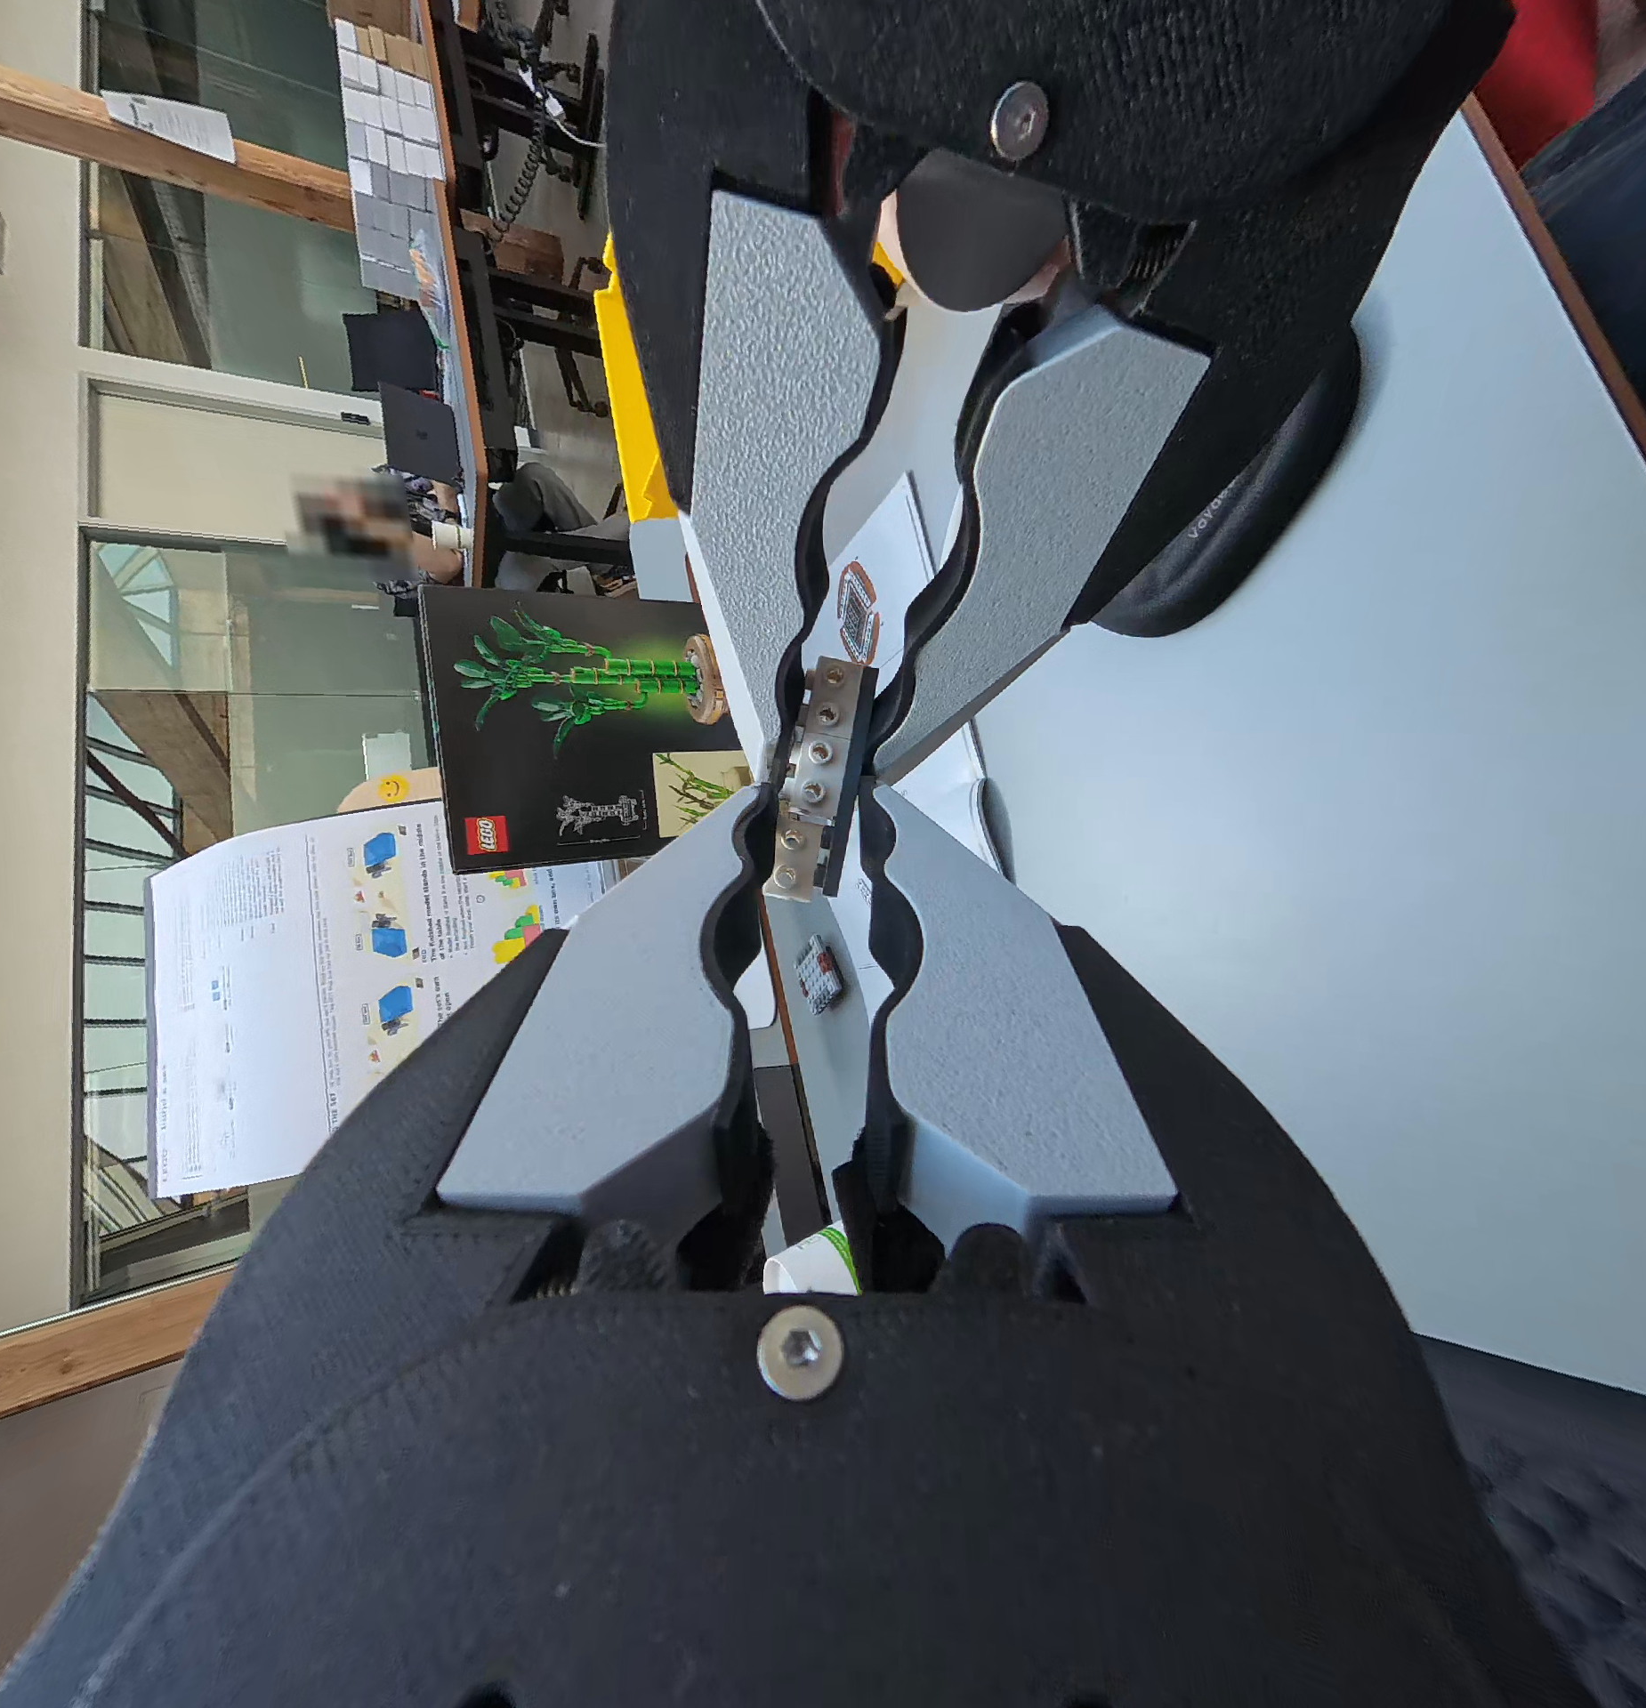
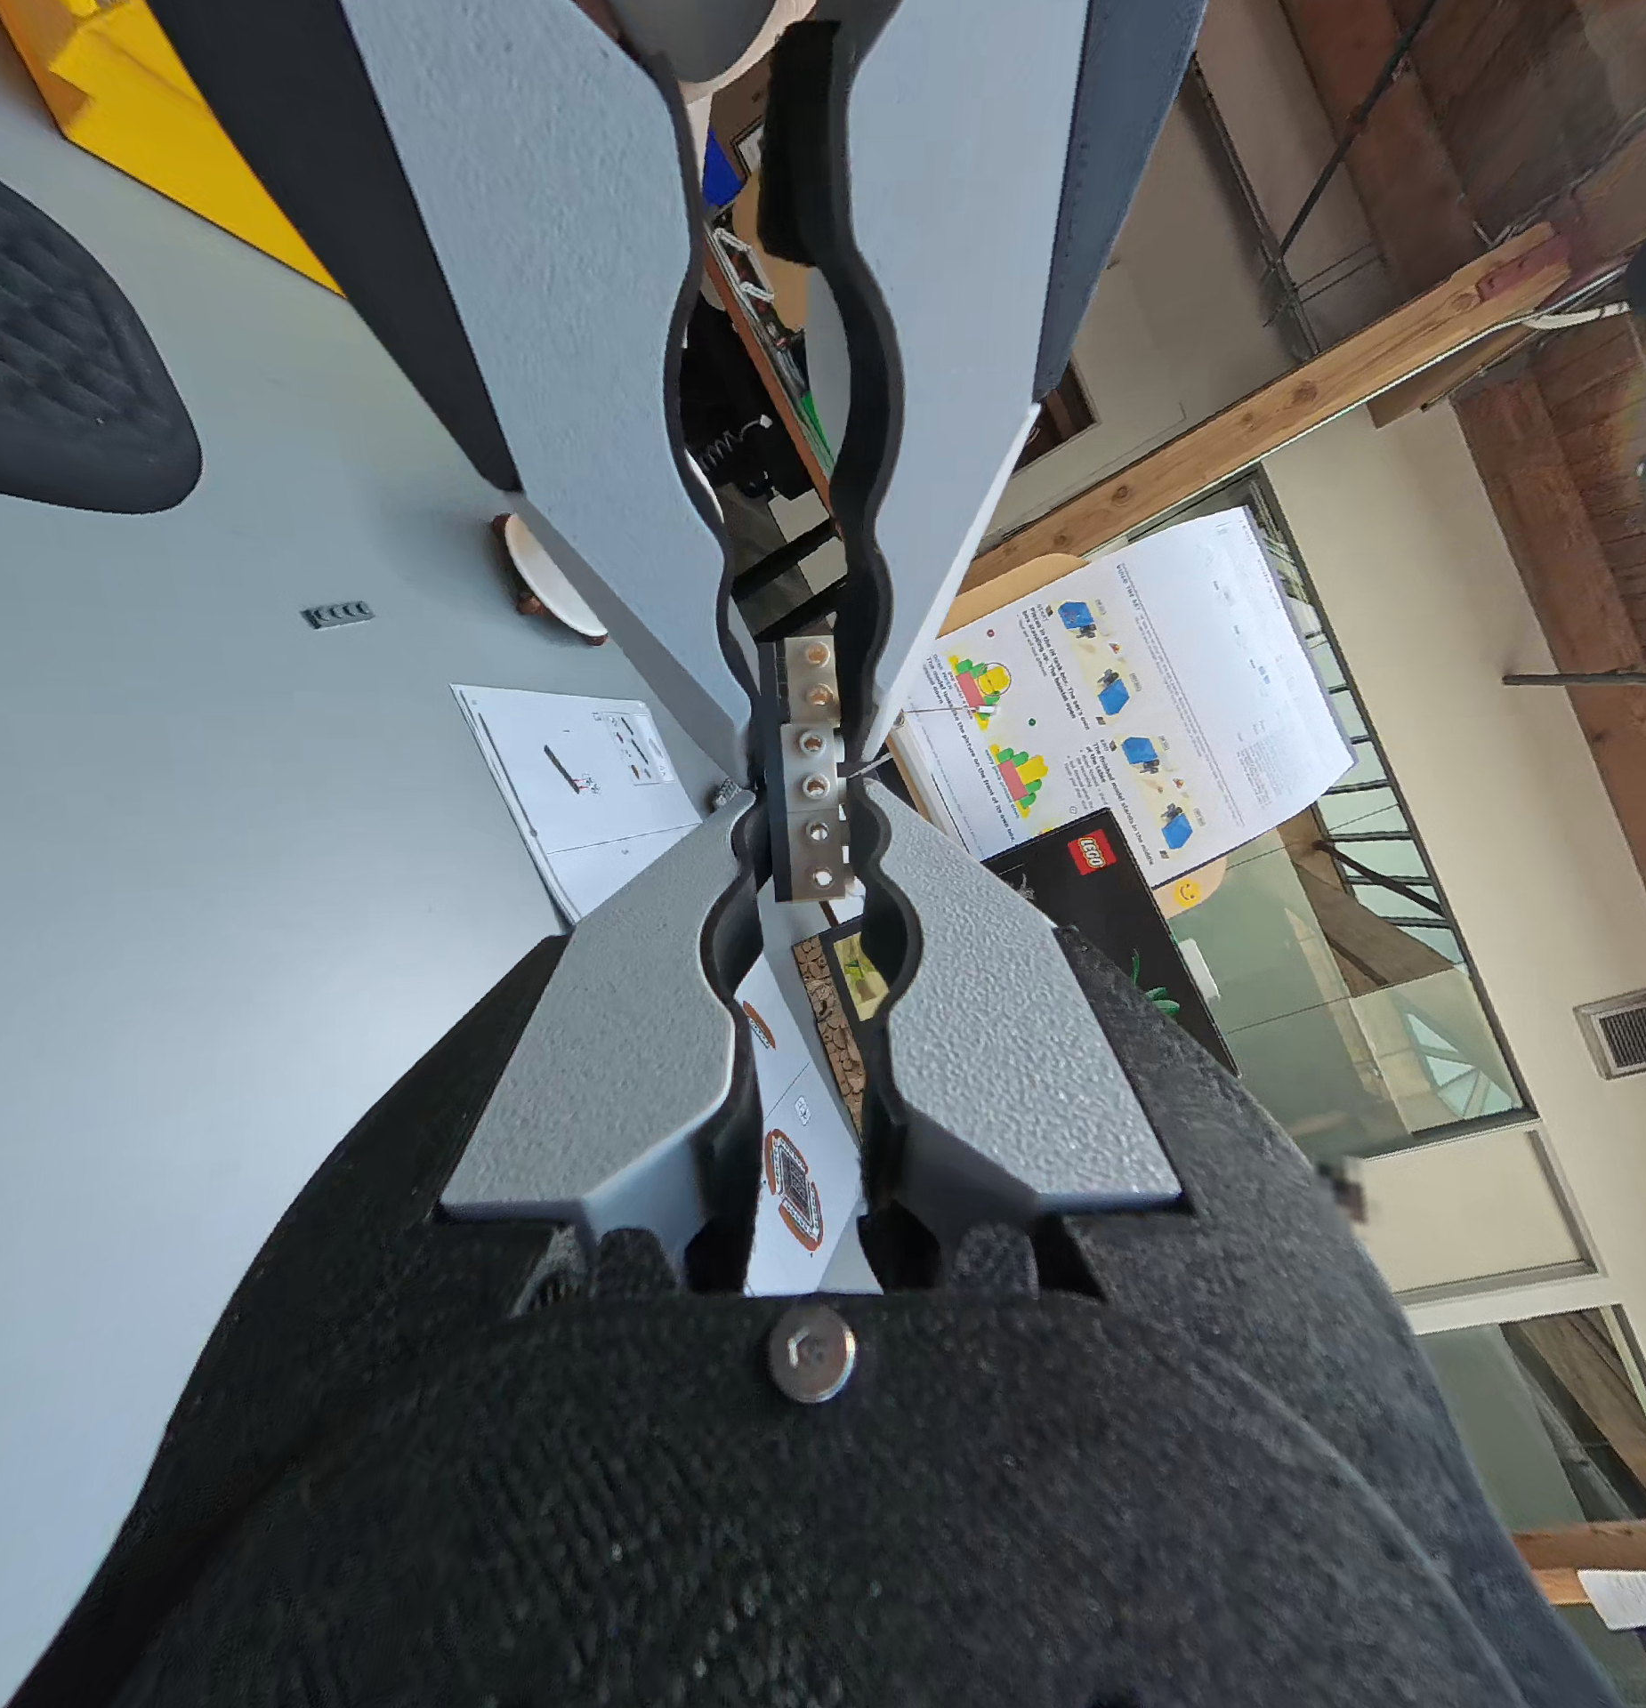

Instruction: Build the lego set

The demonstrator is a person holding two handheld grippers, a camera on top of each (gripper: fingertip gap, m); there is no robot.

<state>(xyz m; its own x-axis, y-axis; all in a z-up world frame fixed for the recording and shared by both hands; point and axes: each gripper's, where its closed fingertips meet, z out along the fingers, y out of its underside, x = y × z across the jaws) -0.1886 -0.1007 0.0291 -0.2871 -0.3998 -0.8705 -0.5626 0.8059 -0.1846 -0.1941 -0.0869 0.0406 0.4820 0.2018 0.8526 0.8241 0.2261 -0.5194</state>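
A lego assembly (image 1: pixel 815 776) of light grey bricks with side holes on a black strip is held in the air between both grippers. My left gripper (image 1: pixel 815 813) is shut on its near end. My right gripper (image 1: pixel 838 712) comes in from the top of the left wrist view and is shut on the far end. In the right wrist view the assembly (image 2: pixel 810 767) sits upright between my right gripper (image 2: pixel 810 823) and the left gripper (image 2: pixel 815 712), tip to tip. A small grey and red build (image 1: pixel 819 970) lies on the white table (image 1: pixel 1355 832) below.
An instruction booklet (image 2: pixel 579 776), a small dark grey plate (image 2: pixel 337 614) and a round white piece with brown edge bits (image 2: pixel 547 582) lie on the table. A black pad (image 2: pixel 52 370), a yellow bin (image 2: pixel 154 120), the black set box (image 1: pixel 570 730) and a printed sheet (image 1: pixel 292 989) stand around. Both grippers' tips are close together, under 4 cm apart.
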